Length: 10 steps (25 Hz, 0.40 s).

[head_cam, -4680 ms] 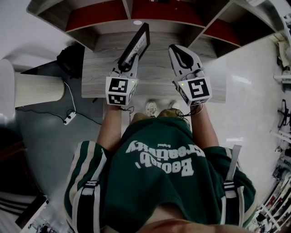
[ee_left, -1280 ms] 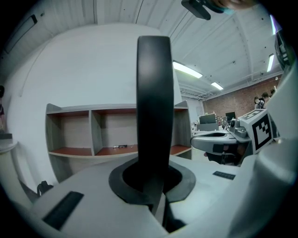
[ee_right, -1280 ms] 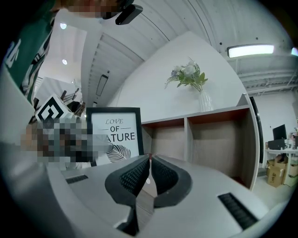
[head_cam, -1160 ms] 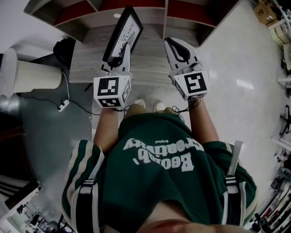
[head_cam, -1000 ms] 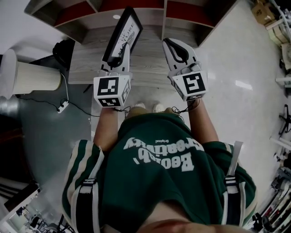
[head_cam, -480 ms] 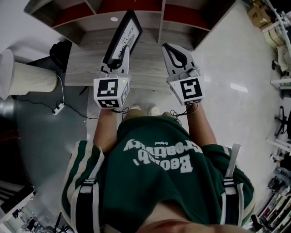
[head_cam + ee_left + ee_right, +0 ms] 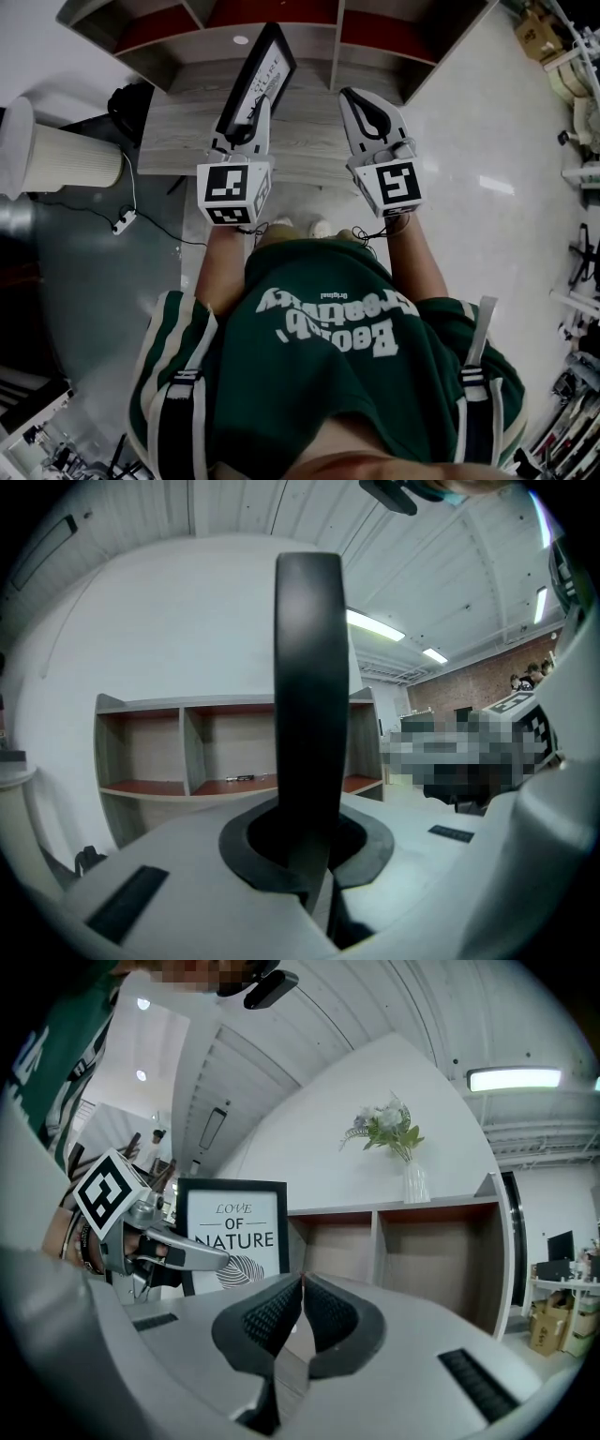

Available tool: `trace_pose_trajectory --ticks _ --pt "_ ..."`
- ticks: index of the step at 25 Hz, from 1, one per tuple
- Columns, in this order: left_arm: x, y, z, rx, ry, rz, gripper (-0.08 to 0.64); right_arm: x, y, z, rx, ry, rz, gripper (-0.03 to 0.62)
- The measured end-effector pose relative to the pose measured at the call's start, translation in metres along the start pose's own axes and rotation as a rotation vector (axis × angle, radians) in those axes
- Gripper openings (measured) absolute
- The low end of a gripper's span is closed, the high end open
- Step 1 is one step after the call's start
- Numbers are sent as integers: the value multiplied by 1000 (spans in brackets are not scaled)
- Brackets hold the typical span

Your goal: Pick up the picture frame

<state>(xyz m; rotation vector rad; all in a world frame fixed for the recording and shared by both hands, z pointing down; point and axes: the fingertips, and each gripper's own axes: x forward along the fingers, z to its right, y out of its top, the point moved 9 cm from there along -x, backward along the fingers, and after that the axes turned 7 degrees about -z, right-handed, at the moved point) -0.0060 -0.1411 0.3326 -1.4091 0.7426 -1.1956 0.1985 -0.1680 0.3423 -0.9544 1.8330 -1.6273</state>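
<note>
Dark green shirt (image 7: 328, 375) with cream lettering (image 7: 333, 323), striped sleeves (image 7: 180, 375).

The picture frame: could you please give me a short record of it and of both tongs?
object: frame, black, upright, print reads LOVE OF NATURE
held by: left tongs, shut on its edge
other hand: right tongs, shut, empty, apart from the frame
below: grey wooden table
behind: shelf with reddish boards
on the shelf: vase of flowers
</note>
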Motion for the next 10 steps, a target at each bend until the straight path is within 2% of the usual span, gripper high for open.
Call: trace_pose_trajectory --ticks 10 --pt "2 0 6 0 13 -11 26 -5 -4 8 10 -21 10 37"
